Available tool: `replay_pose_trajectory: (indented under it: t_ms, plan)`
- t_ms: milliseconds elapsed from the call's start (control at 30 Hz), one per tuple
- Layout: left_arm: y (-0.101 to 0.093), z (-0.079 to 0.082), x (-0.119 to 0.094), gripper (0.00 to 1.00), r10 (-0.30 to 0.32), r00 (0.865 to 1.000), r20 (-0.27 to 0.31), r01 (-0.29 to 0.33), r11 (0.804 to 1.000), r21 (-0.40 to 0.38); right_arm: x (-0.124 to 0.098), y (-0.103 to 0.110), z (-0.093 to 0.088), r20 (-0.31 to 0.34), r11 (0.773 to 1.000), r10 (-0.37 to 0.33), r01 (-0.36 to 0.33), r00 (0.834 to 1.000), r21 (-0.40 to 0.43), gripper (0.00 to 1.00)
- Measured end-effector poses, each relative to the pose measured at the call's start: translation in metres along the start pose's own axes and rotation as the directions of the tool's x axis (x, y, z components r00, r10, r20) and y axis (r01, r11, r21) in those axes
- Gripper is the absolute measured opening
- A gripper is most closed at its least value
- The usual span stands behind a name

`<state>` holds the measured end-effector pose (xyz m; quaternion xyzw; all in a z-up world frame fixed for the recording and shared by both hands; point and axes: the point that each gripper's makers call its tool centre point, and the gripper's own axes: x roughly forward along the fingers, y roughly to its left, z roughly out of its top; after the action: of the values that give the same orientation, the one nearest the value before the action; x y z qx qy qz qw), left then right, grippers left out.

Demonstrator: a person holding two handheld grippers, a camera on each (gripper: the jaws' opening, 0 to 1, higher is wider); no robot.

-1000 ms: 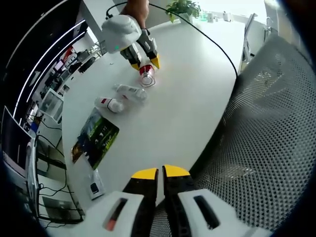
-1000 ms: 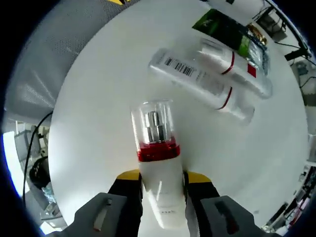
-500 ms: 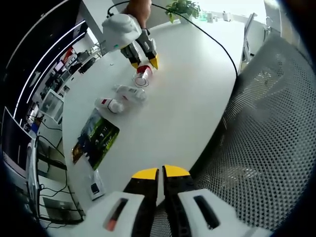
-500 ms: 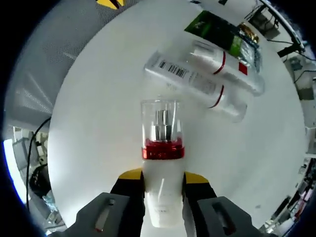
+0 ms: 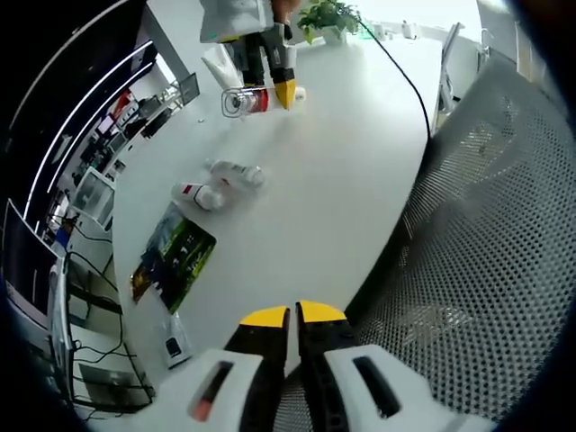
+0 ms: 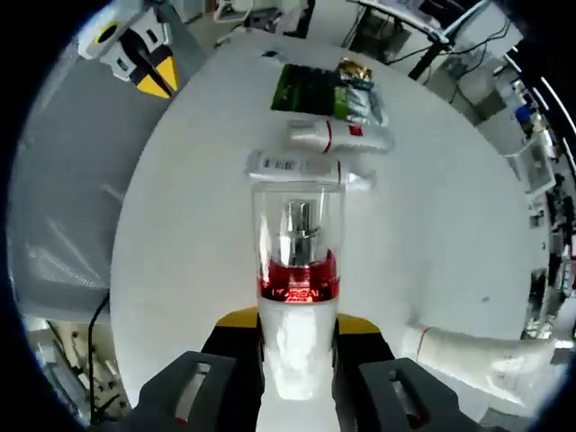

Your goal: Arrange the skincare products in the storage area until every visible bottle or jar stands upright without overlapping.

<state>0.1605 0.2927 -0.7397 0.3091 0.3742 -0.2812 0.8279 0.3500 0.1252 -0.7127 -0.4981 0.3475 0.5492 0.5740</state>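
Note:
A white pump bottle (image 6: 298, 346) with a red band and a clear cap is held between the jaws of my right gripper (image 6: 299, 324), which is shut on its body. In the left gripper view, this bottle (image 5: 247, 101) hangs above the white table (image 5: 342, 162), far from my left gripper (image 5: 293, 313), whose yellow tips are shut on nothing. Two white bottles with red bands lie on their sides, touching each other: one nearer (image 6: 297, 167), one beyond it (image 6: 338, 137). In the left gripper view they lie at mid-table (image 5: 236, 171) (image 5: 200, 192).
A green packet (image 6: 315, 90) lies flat past the two bottles, also seen as the packet (image 5: 175, 252) near a small card (image 5: 173, 342). A white tube (image 6: 486, 362) lies at the right. A grey mesh chair (image 5: 486, 225) stands against the table edge. A potted plant (image 5: 333, 13) is at the far end.
My right gripper has lifted the pump bottle off the table and carried it up and away from the two lying bottles. The left gripper has stayed put.

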Motion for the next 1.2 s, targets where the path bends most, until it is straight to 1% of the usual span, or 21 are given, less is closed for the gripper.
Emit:
replay_pose_trajectory:
  t_ms: [100,167,267,333,400,433,467,533,600,667,700,733,767,833,867,900,1000,1033,1067,1133,1200]
  plan:
    - [0.001,0.004,-0.002,0.01,0.003,1.0,0.022,-0.003,1.0,0.0,-0.019,-0.001,0.008,0.07,0.993,-0.063,0.055,0.996,0.102,0.23]
    - [0.0,0.007,-0.002,0.02,0.001,0.999,0.039,-0.002,1.0,0.006,-0.033,-0.002,0.016,0.134,0.976,-0.116,0.088,0.984,0.199,0.23]
    - [0.001,0.013,-0.005,0.03,0.007,0.998,0.07,-0.007,1.0,0.003,-0.053,0.004,0.03,0.229,0.94,-0.178,0.096,0.957,0.327,0.23]
    - [0.0,0.014,-0.006,0.04,0.004,0.997,0.08,-0.004,1.0,0.0,-0.06,0.009,0.037,0.274,0.922,-0.2,0.086,0.941,0.376,0.23]
    - [0.0,0.016,-0.006,0.04,0.004,0.996,0.087,-0.004,1.0,0.004,-0.065,0.018,0.046,0.326,0.889,-0.219,0.05,0.919,0.456,0.23]
    - [0.001,0.018,-0.008,0.05,0.006,0.995,0.103,-0.005,1.0,-0.007,-0.068,0.023,0.052,0.359,0.863,-0.235,0.024,0.903,0.505,0.23]
    - [0.002,0.019,-0.008,0.05,0.008,0.994,0.111,-0.007,1.0,-0.01,-0.069,0.025,0.054,0.369,0.855,-0.237,0.013,0.899,0.518,0.23]
    - [0.003,0.022,-0.009,0.07,0.013,0.992,0.129,-0.009,1.0,-0.027,-0.072,0.039,0.067,0.433,0.804,-0.253,-0.061,0.865,0.591,0.23]
    - [0.005,0.028,-0.012,0.09,0.016,0.987,0.162,-0.007,0.998,-0.057,-0.073,0.048,0.076,0.468,0.764,-0.262,-0.116,0.844,0.635,0.23]
    - [0.005,0.036,-0.015,0.12,0.016,0.978,0.209,0.002,0.997,-0.083,-0.072,0.059,0.084,0.506,0.719,-0.271,-0.177,0.819,0.672,0.23]
    - [0.007,0.04,-0.017,0.14,0.023,0.972,0.234,0.0,0.995,-0.101,-0.072,0.065,0.09,0.527,0.691,-0.285,-0.209,0.801,0.692,0.23]
    - [0.007,0.042,-0.018,0.15,0.021,0.969,0.246,0.004,0.995,-0.102,-0.072,0.069,0.093,0.543,0.686,-0.284,-0.228,0.79,0.691,0.24]
    - [0.006,0.044,-0.019,0.16,0.018,0.965,0.26,0.013,0.993,-0.115,-0.073,0.074,0.099,0.566,0.669,-0.296,-0.256,0.769,0.698,0.24]
    - [0.006,0.049,-0.022,0.19,0.012,0.958,0.287,0.032,0.989,-0.147,-0.073,0.08,0.104,0.588,0.639,-0.307,-0.295,0.749,0.71,0.24]
    - [0.005,0.052,-0.023,0.21,0.001,0.953,0.302,0.047,0.987,-0.153,-0.073,0.084,0.109,0.606,0.618,-0.318,-0.325,0.729,0.716,0.24]
    - [0.004,0.054,-0.024,0.24,-0.003,0.95,0.313,0.055,0.986,-0.157,-0.074,0.087,0.112,0.615,0.607,-0.323,-0.342,0.719,0.718,0.24]
    - [-0.002,0.063,-0.028,0.31,-0.032,0.932,0.361,0.098,0.981,-0.168,-0.072,0.096,0.118,0.624,0.59,-0.335,-0.359,0.706,0.723,0.24]
    - [-0.005,0.07,-0.031,0.35,-0.048,0.917,0.396,0.133,0.973,-0.189,-0.071,0.099,0.122,0.63,0.572,-0.342,-0.377,0.697,0.728,0.24]
    - [-0.005,0.076,-0.034,0.38,-0.052,0.903,0.427,0.152,0.967,-0.205,-0.07,0.102,0.125,0.633,0.566,-0.344,-0.385,0.693,0.729,0.24]
    - [-0.003,0.078,-0.037,0.43,-0.049,0.895,0.443,0.166,0.959,-0.229,-0.069,0.108,0.132,0.641,0.564,-0.345,-0.395,0.685,0.725,0.24]
    - [-0.004,0.083,-0.041,0.45,-0.061,0.878,0.475,0.204,0.945,-0.257,-0.069,0.112,0.139,0.645,0.568,-0.346,-0.396,0.681,0.722,0.24]
